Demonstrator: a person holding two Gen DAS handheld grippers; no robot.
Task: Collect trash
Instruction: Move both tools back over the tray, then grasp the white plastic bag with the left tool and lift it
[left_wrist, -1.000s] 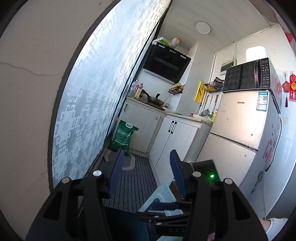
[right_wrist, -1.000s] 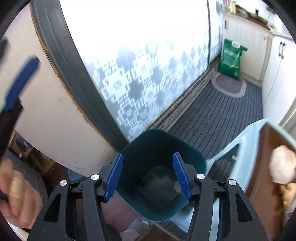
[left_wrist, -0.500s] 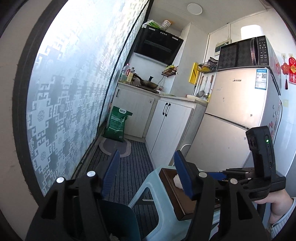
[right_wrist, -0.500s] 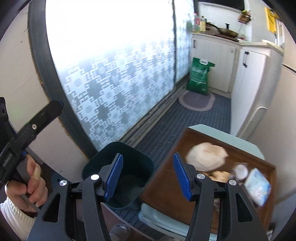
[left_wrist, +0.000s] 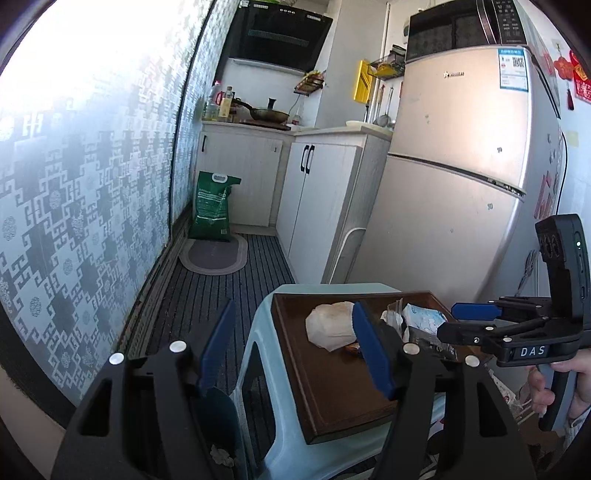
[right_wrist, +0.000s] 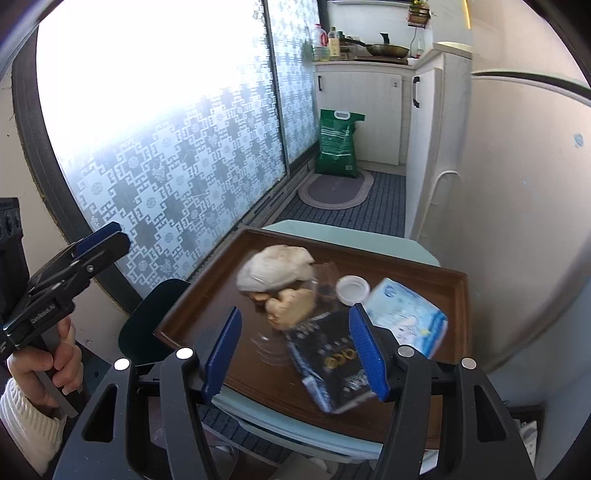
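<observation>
Most of the collecting looks still to be done: the brown tray (right_wrist: 424, 275) on the pale blue plastic stool (left_wrist: 258, 354) carries a full spread of rubbish, while the dark teal bin (right_wrist: 147, 321), standing on the floor just beside the stool on the window side, shows only a scrap or two at its bottom in the left wrist view. On the tray, from largest down, lie a dark printed wrapper (right_wrist: 332, 365) nearest the front edge, a light blue tissue pack (right_wrist: 404, 319) to its right, a crumpled white paper wad (right_wrist: 275, 267) toward the far edge, a brownish lump (right_wrist: 291, 308) touching the wad, and a small white bottle cap (right_wrist: 352, 290) between the lump and the pack. The right tool (right_wrist: 295, 354) hovers over the wrapper with its jaws opening and nothing gripped; the left tool (left_wrist: 291, 354) hangs over the gap between stool and bin, jaws also opening and empty. Around this, a fridge (left_wrist: 461, 177) with a microwave on top stands close behind the stool, white cupboards and a green sack (left_wrist: 212, 206) farther down the narrow striped floor, and a patterned glass door along the left. The items crowd and overlap, so I judge that lifting one cleanly without dragging a neighbour is the main difficulty; the bin itself sits unobstructed.
</observation>
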